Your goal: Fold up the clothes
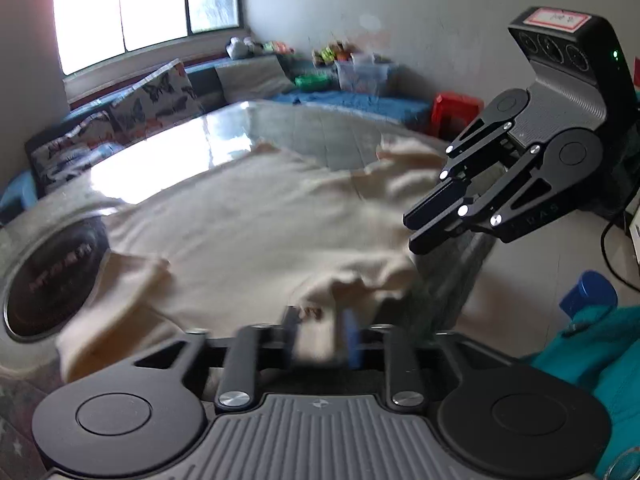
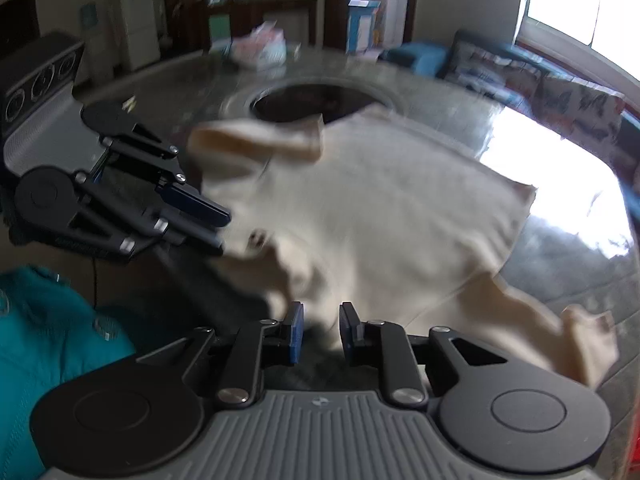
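Note:
A cream T-shirt (image 1: 256,216) lies spread on the round glass table (image 1: 304,128), neckline toward the near edge; it also shows in the right wrist view (image 2: 380,216). My left gripper (image 1: 320,336) hovers over the collar edge, fingers blurred and slightly apart with cloth behind them; it also shows in the right wrist view (image 2: 216,228), apparently empty. My right gripper (image 2: 320,332) is slightly open and empty just over the shirt's near edge; in the left wrist view it (image 1: 416,232) hangs above the shirt's right shoulder. One sleeve (image 2: 260,140) is curled up.
A dark round inset (image 1: 52,276) sits in the table beside the shirt. A teal garment (image 2: 48,344) lies near the table's edge. A sofa with patterned cushions (image 1: 152,100) and a red stool (image 1: 452,114) stand beyond the table.

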Action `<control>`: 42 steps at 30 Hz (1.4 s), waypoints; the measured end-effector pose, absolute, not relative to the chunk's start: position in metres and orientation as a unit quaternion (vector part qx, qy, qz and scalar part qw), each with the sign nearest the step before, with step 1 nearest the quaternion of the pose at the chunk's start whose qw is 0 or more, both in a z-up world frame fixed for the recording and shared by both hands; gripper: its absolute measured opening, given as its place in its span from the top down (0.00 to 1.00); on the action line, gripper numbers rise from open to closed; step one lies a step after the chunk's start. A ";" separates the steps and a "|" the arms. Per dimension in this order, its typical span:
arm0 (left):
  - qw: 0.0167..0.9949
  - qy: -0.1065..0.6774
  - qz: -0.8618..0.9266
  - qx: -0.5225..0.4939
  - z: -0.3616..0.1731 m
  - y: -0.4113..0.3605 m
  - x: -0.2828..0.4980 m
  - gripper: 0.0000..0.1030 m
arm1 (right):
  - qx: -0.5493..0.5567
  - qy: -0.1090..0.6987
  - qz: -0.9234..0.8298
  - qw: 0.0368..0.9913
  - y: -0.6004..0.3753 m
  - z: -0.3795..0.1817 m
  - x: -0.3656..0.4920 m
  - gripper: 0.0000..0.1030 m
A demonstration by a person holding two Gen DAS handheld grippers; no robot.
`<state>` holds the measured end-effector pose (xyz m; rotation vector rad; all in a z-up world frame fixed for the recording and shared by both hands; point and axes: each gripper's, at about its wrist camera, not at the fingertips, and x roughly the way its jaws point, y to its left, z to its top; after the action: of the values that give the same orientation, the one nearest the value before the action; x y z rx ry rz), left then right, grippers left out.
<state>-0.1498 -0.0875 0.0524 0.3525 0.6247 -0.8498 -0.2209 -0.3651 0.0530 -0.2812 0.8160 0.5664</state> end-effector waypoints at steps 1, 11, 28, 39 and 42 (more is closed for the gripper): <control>0.855 0.295 -0.395 0.164 0.054 -0.089 -0.145 0.50 | -0.131 0.385 0.265 0.874 -0.367 0.055 -0.217 0.80; 0.865 0.356 -0.332 0.122 0.028 -0.108 -0.087 0.29 | -0.088 0.409 0.234 0.878 -0.372 0.022 -0.171 0.69; 0.900 0.325 -0.274 0.095 0.061 -0.121 -0.021 0.06 | 0.001 0.384 0.193 0.903 -0.404 0.042 -0.088 0.57; 0.908 0.347 -0.221 0.074 0.058 -0.120 0.051 0.06 | -0.003 0.394 0.129 0.910 -0.425 0.033 -0.011 0.56; 0.910 0.349 -0.213 0.068 0.056 -0.121 0.071 0.06 | 0.002 0.403 0.118 0.908 -0.428 0.025 0.010 0.57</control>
<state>0.0706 -0.1213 0.0558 0.1401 0.7193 -0.4387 0.0098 -0.4282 0.0249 0.0034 0.8311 0.2429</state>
